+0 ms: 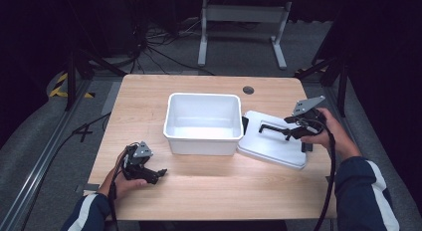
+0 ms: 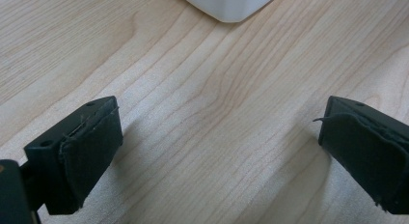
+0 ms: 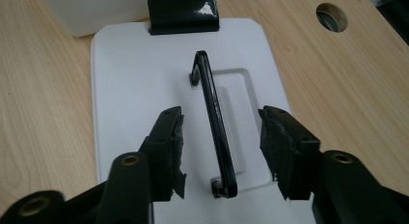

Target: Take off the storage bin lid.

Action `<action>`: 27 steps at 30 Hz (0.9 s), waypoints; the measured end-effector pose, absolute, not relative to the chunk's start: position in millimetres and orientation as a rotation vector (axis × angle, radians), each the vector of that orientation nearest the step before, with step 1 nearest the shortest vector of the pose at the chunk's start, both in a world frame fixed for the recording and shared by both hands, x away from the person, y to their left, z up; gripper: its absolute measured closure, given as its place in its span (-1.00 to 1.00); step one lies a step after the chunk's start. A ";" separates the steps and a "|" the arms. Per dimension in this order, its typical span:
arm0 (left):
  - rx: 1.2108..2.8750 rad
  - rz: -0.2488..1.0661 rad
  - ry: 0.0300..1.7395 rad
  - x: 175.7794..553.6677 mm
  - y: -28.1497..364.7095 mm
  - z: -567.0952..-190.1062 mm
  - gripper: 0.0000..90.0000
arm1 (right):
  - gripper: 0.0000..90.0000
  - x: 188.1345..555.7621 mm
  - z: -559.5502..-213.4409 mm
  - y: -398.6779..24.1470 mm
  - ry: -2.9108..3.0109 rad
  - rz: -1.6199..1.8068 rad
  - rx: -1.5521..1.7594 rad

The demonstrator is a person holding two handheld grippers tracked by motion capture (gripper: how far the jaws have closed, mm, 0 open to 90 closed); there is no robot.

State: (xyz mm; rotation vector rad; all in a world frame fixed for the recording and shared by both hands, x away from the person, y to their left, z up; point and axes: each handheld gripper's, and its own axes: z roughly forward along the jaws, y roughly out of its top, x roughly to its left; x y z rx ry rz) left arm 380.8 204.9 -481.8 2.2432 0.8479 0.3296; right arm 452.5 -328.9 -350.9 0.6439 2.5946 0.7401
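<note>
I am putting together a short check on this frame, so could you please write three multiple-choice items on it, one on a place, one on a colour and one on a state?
1. Where does the lid lie?
A. On top of the bin
B. On the table to the right of the bin
C. On the floor

2. What colour is the handle on the lid?
A. White
B. Red
C. Black

3. How do the right tongs stand?
A. Open, with one jaw on each side of the handle
B. Shut on the bin's rim
C. Open over bare wood, far from the lid

Key: 1 B, as the high view shows the lid beside the open white bin; 2 C, as the bar is dark against the white lid; 3 A, as the right gripper view shows a gap between each jaw and the handle.
</note>
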 end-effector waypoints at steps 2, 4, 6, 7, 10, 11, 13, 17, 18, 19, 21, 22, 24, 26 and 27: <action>2.243 0.330 0.848 380.8 204.9 -481.8 -0.95 | -0.03 450.8 -350.7 -329.6 2.574 0.745 0.671; 2.243 0.330 0.848 380.8 204.9 -481.8 -0.95 | -0.16 447.6 -350.6 -330.4 2.540 0.747 0.689; 2.243 0.329 0.848 380.8 204.9 -481.8 -0.95 | -0.20 445.1 -350.4 -330.9 2.521 0.760 0.713; 2.243 0.330 0.848 380.8 204.8 -481.9 -0.95 | -0.26 442.5 -350.4 -330.9 2.501 0.759 0.725; 2.243 0.329 0.848 380.8 204.8 -481.9 -0.95 | -0.29 439.0 -350.2 -331.1 2.490 0.760 0.731; 2.243 0.329 0.848 380.8 204.8 -481.8 -0.95 | -0.31 437.0 -350.0 -331.2 2.481 0.765 0.723; 2.243 0.329 0.848 380.8 204.8 -481.8 -0.95 | -0.33 432.9 -349.4 -331.5 2.460 0.762 0.738; 2.243 0.330 0.848 380.8 204.8 -481.9 -0.95 | -0.38 425.4 -348.9 -333.0 2.432 0.766 0.750; 2.243 0.330 0.848 380.8 204.8 -481.8 -0.95 | -0.39 423.4 -349.0 -333.7 2.427 0.769 0.751; 2.243 0.329 0.848 380.8 204.8 -481.9 -0.95 | -0.39 421.6 -349.2 -334.1 2.423 0.769 0.758; 2.243 0.329 0.848 380.8 204.9 -481.8 -0.95 | -0.39 418.7 -349.8 -335.2 2.423 0.769 0.766; 2.243 0.330 0.848 380.8 204.9 -481.8 -0.95 | -0.39 417.3 -350.2 -335.9 2.420 0.766 0.764; 2.243 0.328 0.848 380.7 204.8 -481.9 -0.95 | -0.39 413.9 -351.0 -337.1 2.414 0.766 0.771; 2.243 0.330 0.848 380.8 204.8 -481.9 -0.95 | -0.39 410.5 -351.6 -338.3 2.413 0.766 0.773; 2.243 0.330 0.848 380.8 204.8 -481.8 -0.95 | -0.39 408.9 -352.2 -339.0 2.409 0.768 0.773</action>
